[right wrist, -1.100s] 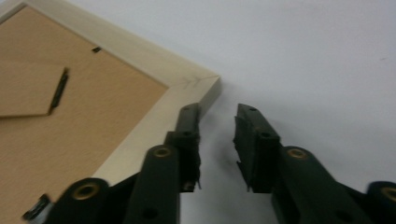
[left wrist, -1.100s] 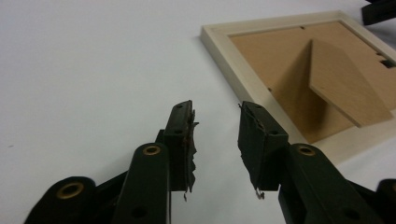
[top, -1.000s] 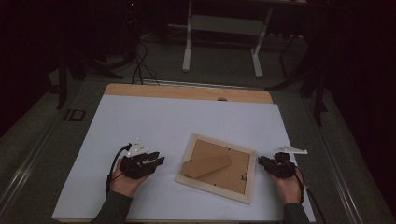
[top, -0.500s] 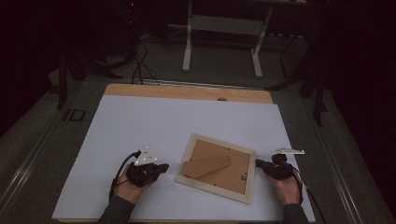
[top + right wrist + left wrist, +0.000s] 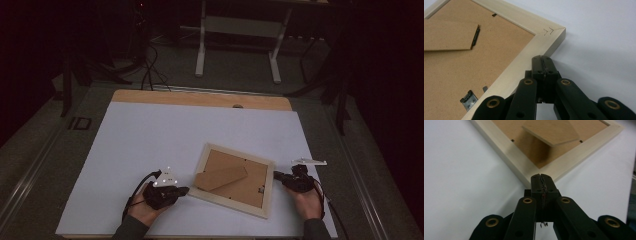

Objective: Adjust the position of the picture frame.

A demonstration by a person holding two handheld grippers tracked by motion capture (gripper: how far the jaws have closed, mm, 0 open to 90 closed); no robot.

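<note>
Both my grippers, left gripper (image 5: 181, 190) and right gripper (image 5: 278, 175), are closed and empty, tips at opposite sides of the face-down picture frame (image 5: 233, 179); I reckon nudging it comes next.

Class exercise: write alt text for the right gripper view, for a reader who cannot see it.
The black right tongs, shut with nothing between them, point at the pale wooden edge of a picture frame lying face down on a white table. The frame's brown backing board carries a folded-down stand and small metal clips.
</note>
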